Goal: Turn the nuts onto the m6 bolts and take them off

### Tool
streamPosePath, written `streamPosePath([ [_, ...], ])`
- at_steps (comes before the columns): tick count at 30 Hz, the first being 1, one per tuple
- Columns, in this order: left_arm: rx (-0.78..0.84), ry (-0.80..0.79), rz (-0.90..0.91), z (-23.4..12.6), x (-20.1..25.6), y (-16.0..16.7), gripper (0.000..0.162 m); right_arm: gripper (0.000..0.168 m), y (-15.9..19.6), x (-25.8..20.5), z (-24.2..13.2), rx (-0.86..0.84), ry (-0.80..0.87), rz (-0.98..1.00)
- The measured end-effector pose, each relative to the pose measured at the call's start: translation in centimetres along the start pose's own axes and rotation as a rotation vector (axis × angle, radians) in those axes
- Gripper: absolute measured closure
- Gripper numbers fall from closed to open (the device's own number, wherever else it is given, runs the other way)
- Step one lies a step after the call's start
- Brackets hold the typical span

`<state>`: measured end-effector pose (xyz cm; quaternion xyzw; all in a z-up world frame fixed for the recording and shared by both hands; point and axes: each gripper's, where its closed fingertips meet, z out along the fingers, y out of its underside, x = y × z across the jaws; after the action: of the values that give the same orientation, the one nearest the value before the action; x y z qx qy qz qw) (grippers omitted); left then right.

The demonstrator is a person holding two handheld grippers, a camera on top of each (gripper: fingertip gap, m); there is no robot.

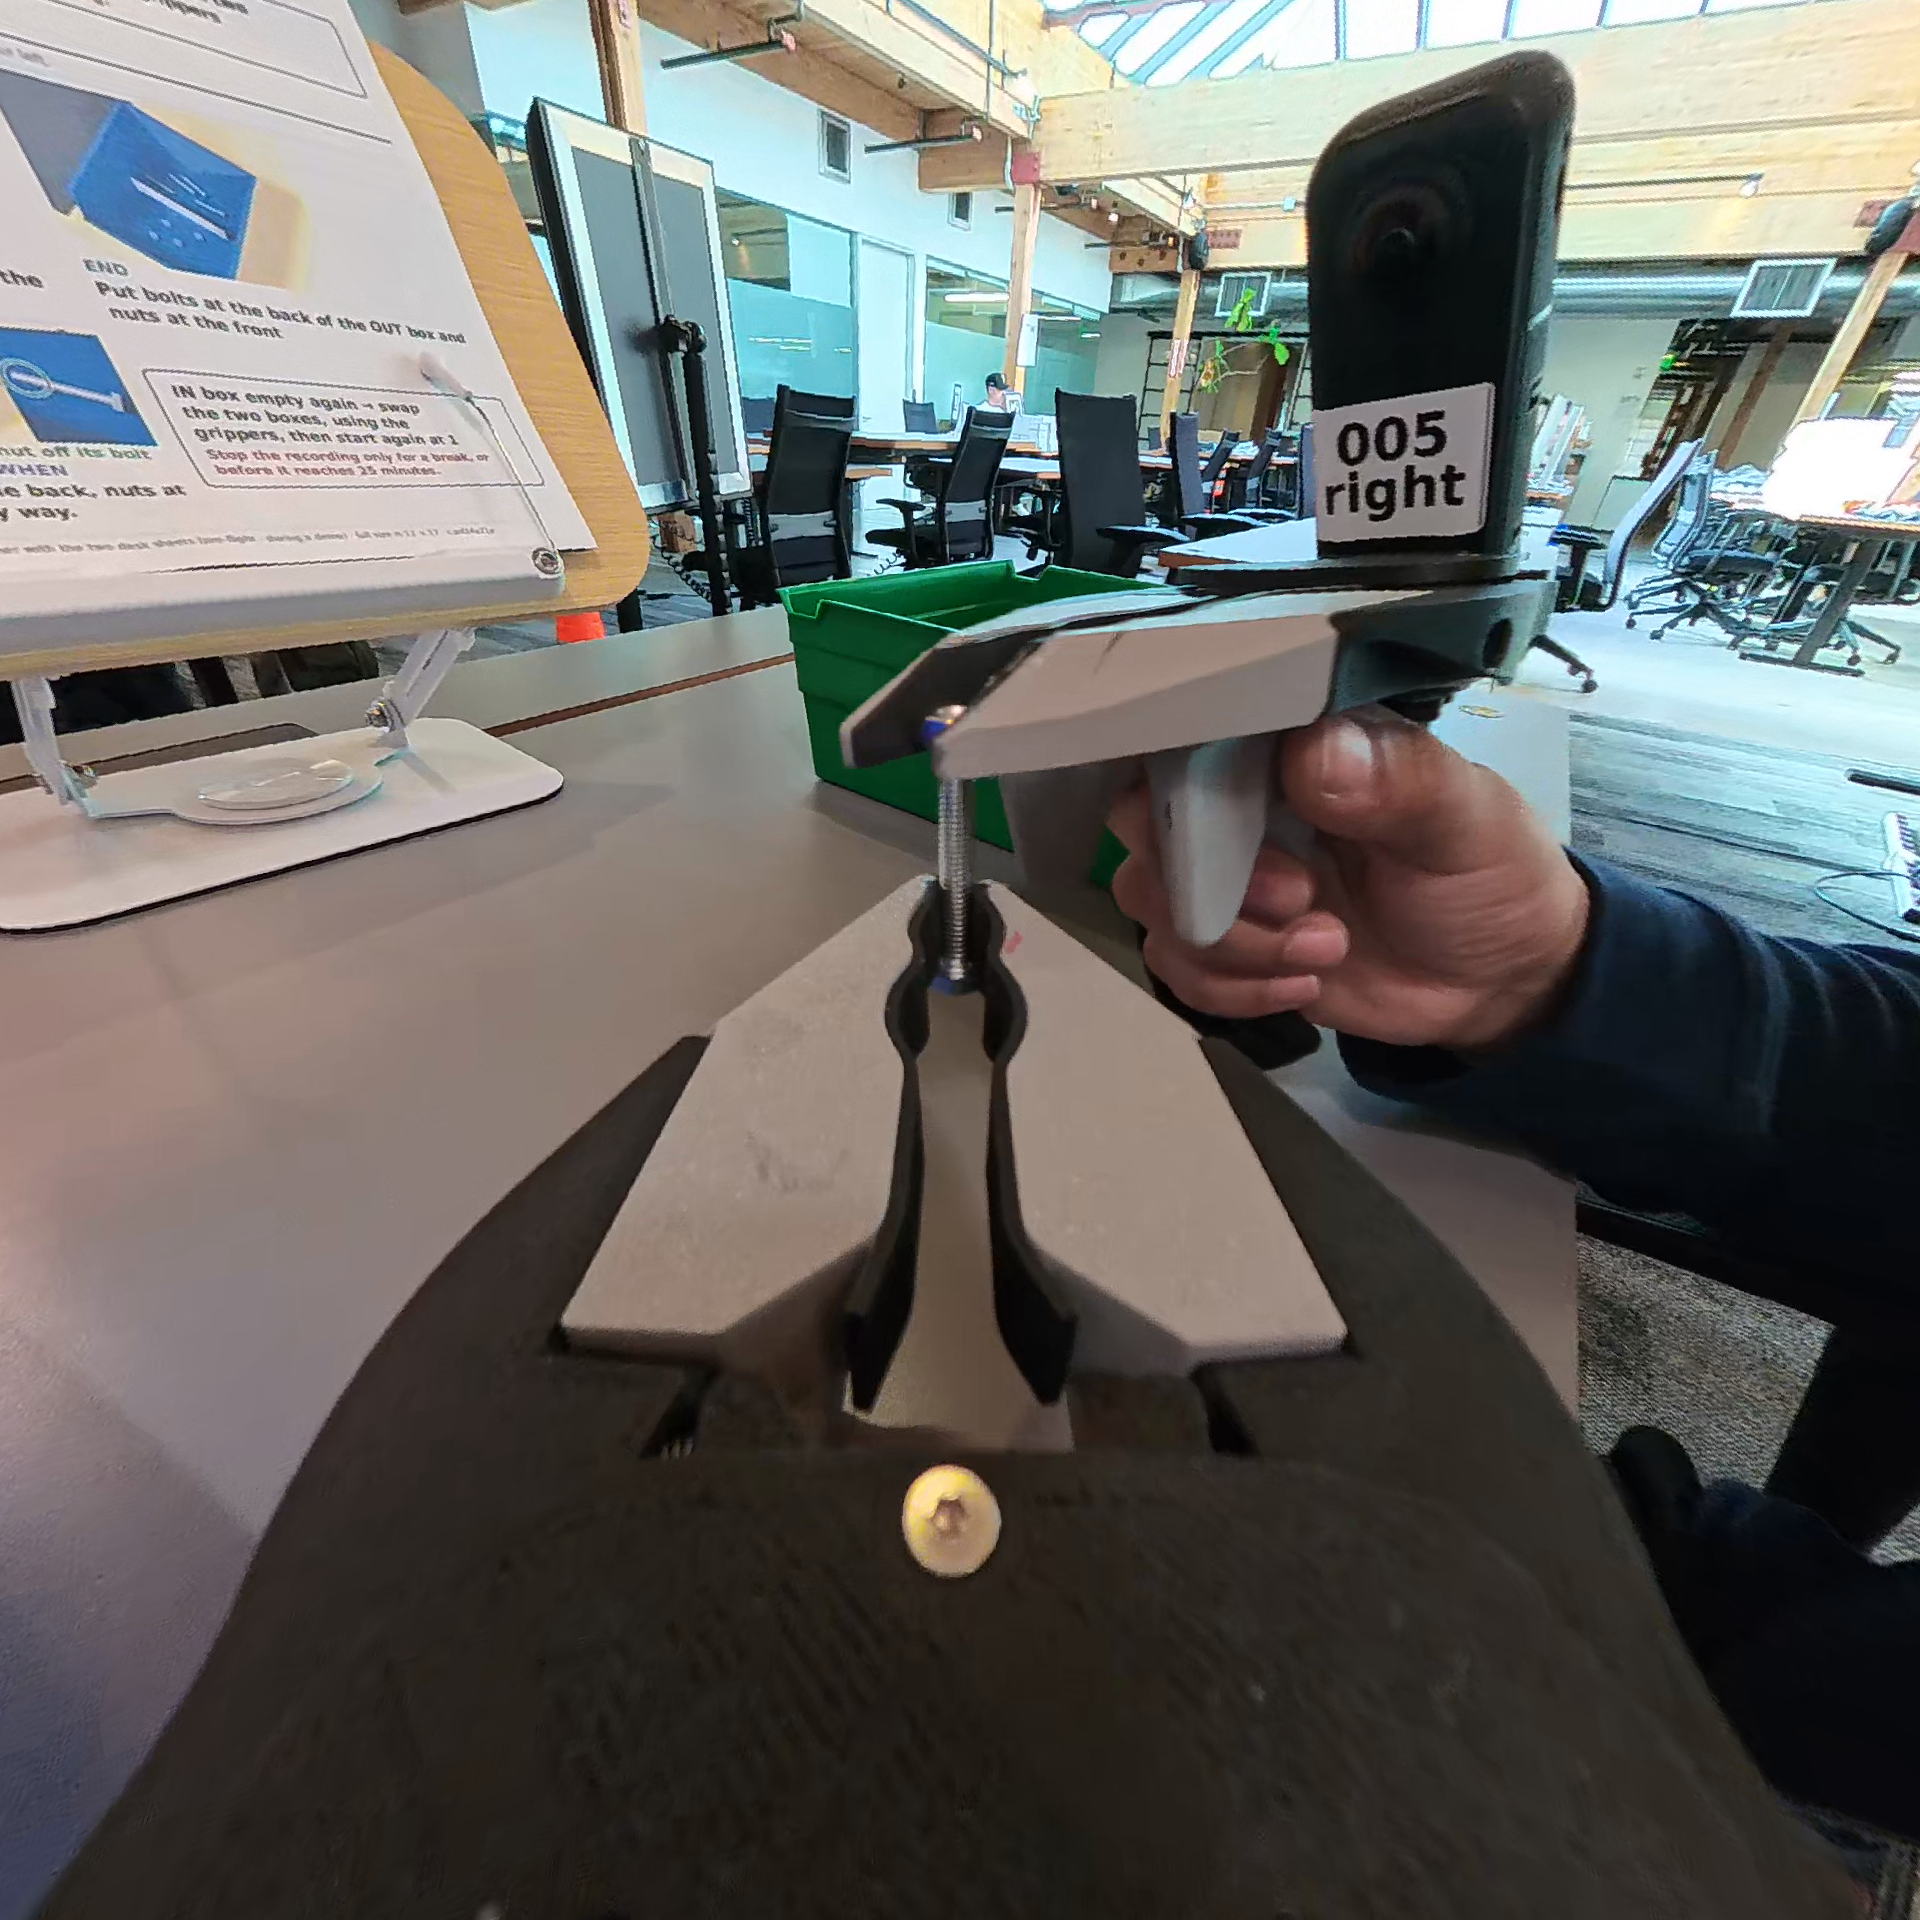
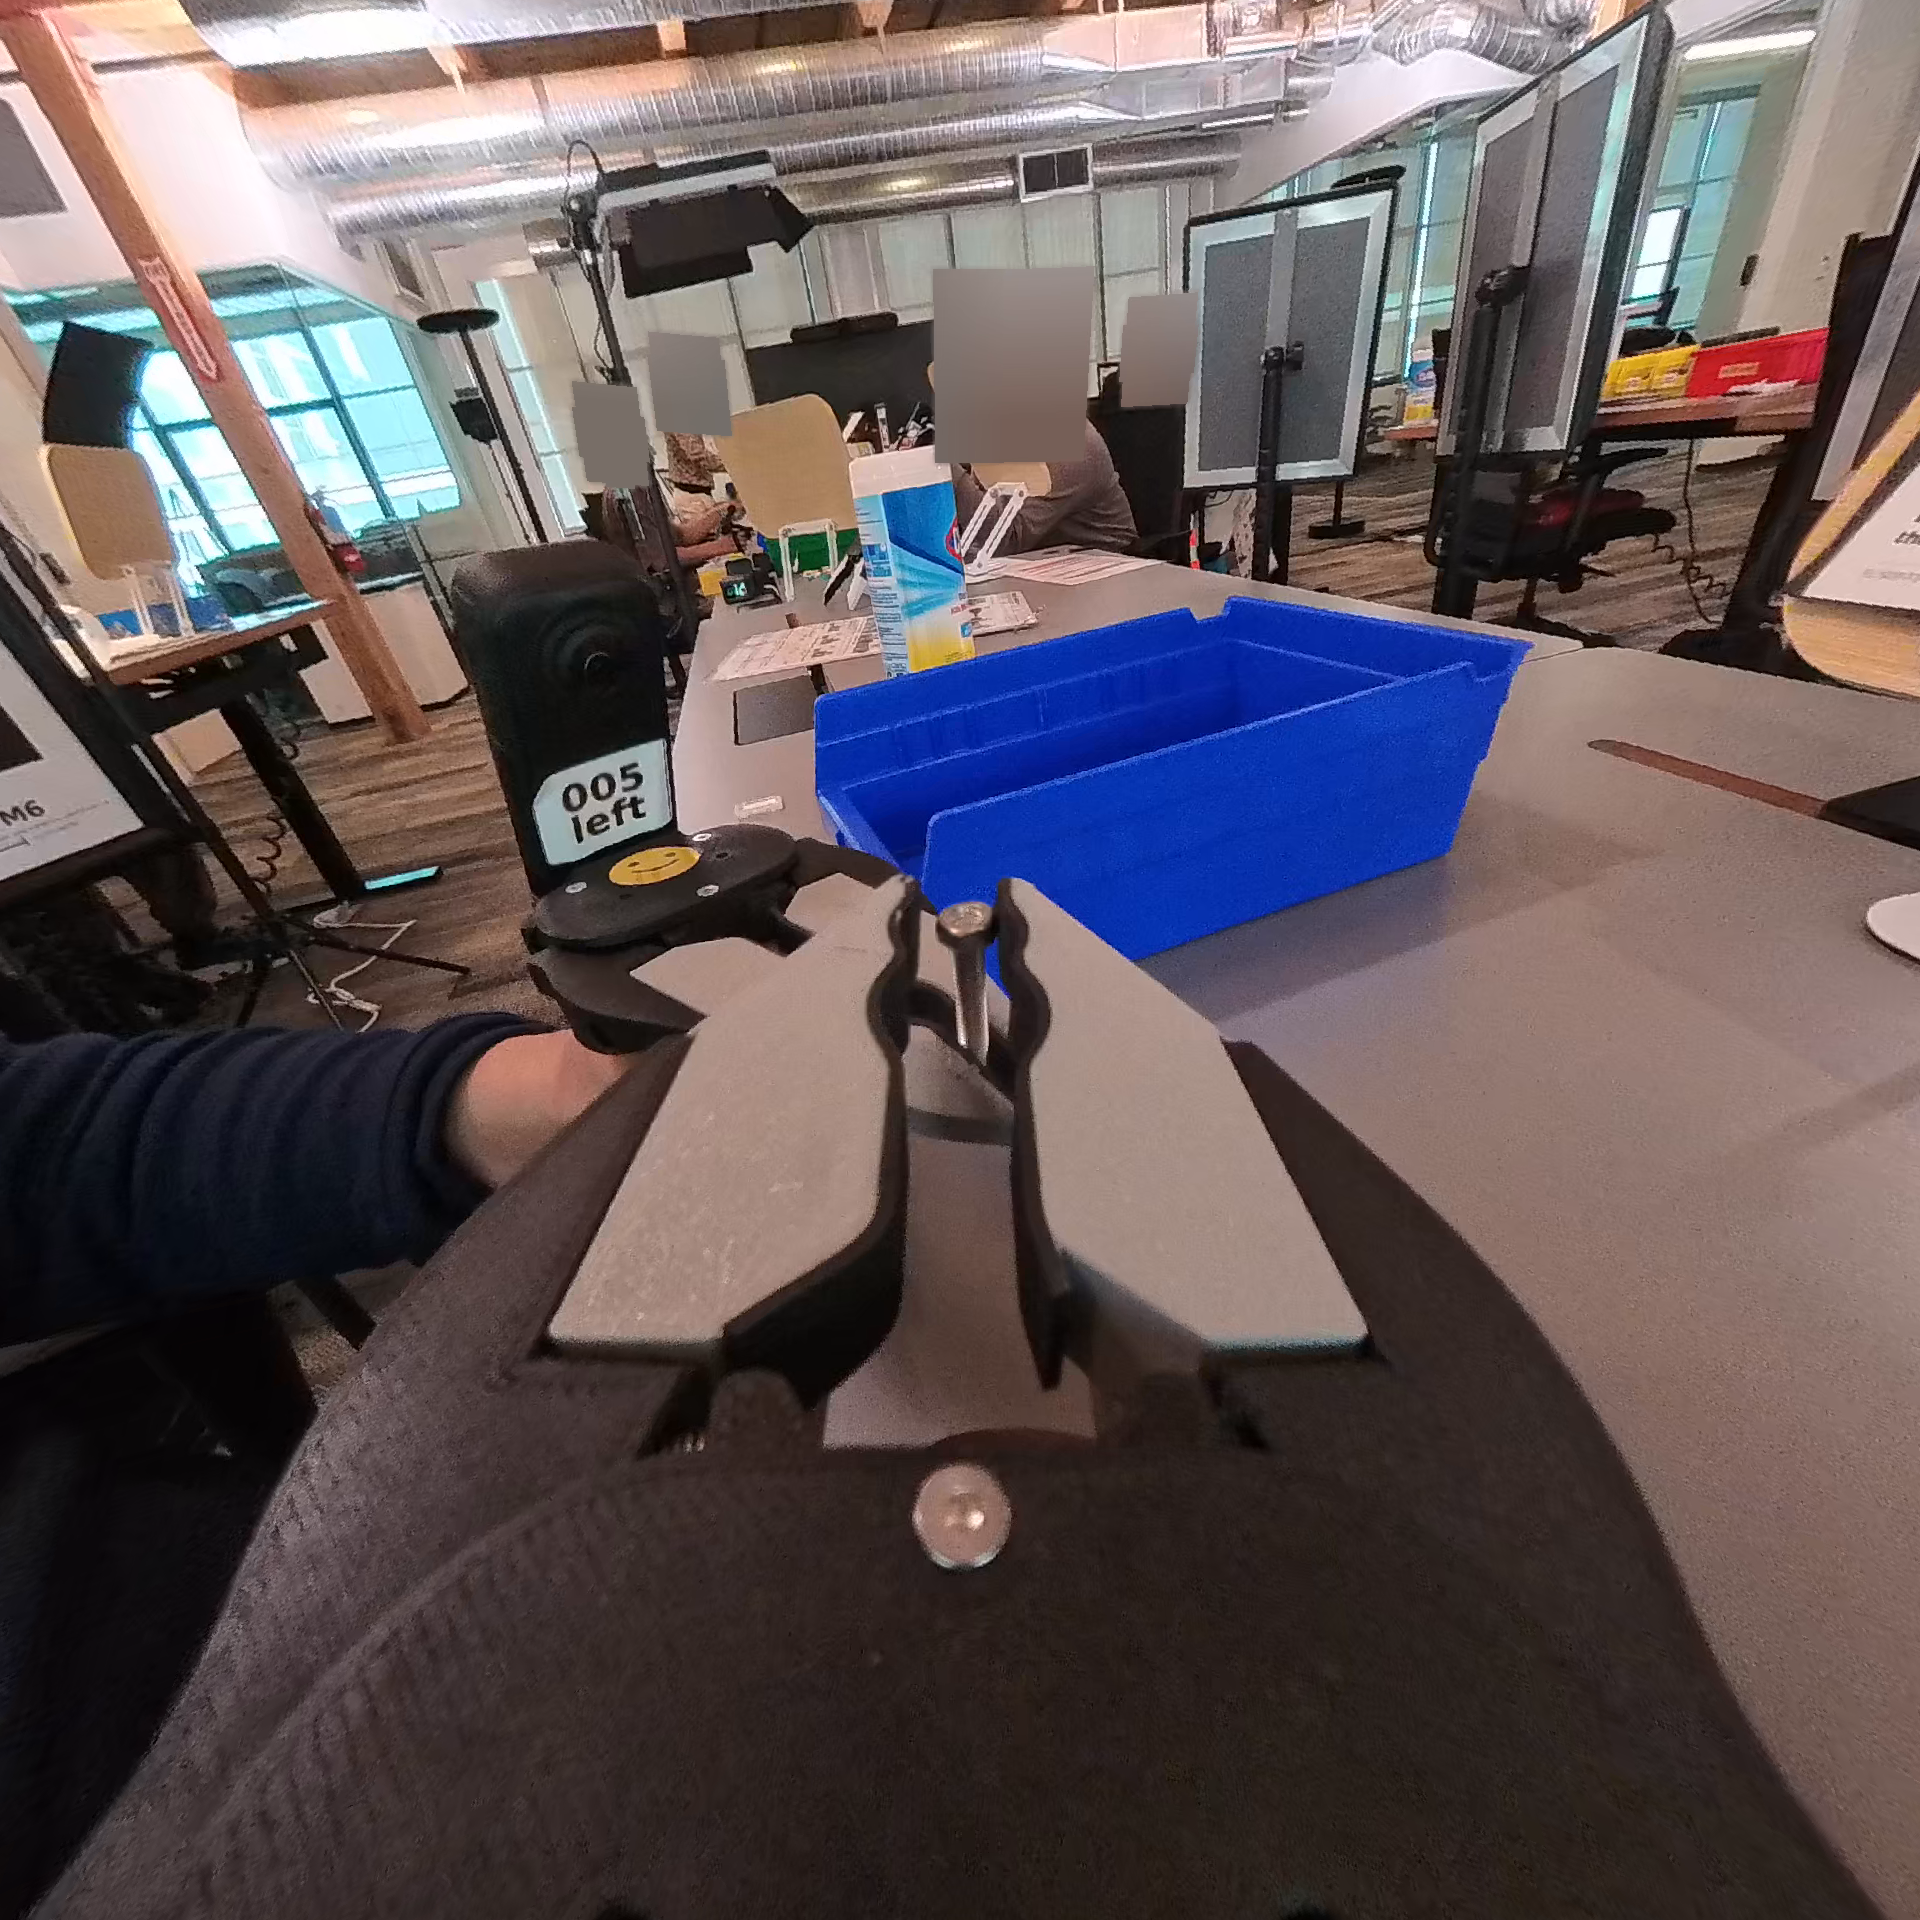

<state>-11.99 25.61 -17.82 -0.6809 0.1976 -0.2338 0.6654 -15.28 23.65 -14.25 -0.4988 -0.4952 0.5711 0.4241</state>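
A silver bolt (image 1: 952, 831) stands upright between my two grippers above the grey table (image 1: 416, 987). My left gripper (image 1: 956, 920) is shut around the bolt's lower end, on a nut (image 1: 956, 975) with a blue edge that sits in the notch of its pads. My right gripper (image 1: 914, 727) comes in from the right and is shut on the bolt's head. In the right wrist view my right gripper (image 2: 961, 909) clamps the bolt head (image 2: 964, 920), and the shank (image 2: 975, 1003) runs down to the left gripper below.
A green bin (image 1: 883, 665) stands just behind the grippers. A blue bin (image 2: 1195, 831) stands on the table to the left. An instruction sheet on a stand (image 1: 260, 343) is at the far left. A wipes canister (image 2: 914, 561) stands behind the blue bin. The tips of one gripper are about 5 cm away from the tips of the other.
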Motion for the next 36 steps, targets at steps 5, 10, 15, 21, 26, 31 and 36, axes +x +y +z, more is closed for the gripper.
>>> streamPosePath([
  [5, -0.002, 0.002, 0.002, 0.0, 0.1, 0.0, 0.160, 0.161, 0.0, -0.1, 0.4, -0.004, -0.004, -0.004],
  [10, -0.007, -0.004, 0.005, 0.1, 0.0, 0.1, 0.159, 0.161, 0.1, 0.1, 0.3, -0.006, 0.000, -0.001],
  [15, -0.003, -0.037, -0.024, -0.1, -0.8, 0.0, 0.160, 0.154, -0.2, 0.7, -0.6, 0.003, 0.019, -0.002],
  [21, -0.022, -0.058, -0.008, 0.0, -0.9, 0.3, 0.159, 0.154, 0.1, 0.6, -1.1, -0.010, 0.028, -0.025],
  [26, -0.047, -0.072, 0.008, 0.3, -1.0, 0.6, 0.159, 0.150, 0.3, 0.4, -0.5, -0.021, 0.031, -0.031],
  [31, -0.066, -0.054, 0.051, 0.7, 0.1, 0.9, 0.160, 0.156, 0.4, 0.2, 0.3, -0.026, 0.025, -0.029],
  [36, -0.071, -0.047, 0.062, 1.0, 0.5, 0.9, 0.159, 0.160, 0.4, 0.2, 0.4, -0.030, 0.013, -0.019],
])
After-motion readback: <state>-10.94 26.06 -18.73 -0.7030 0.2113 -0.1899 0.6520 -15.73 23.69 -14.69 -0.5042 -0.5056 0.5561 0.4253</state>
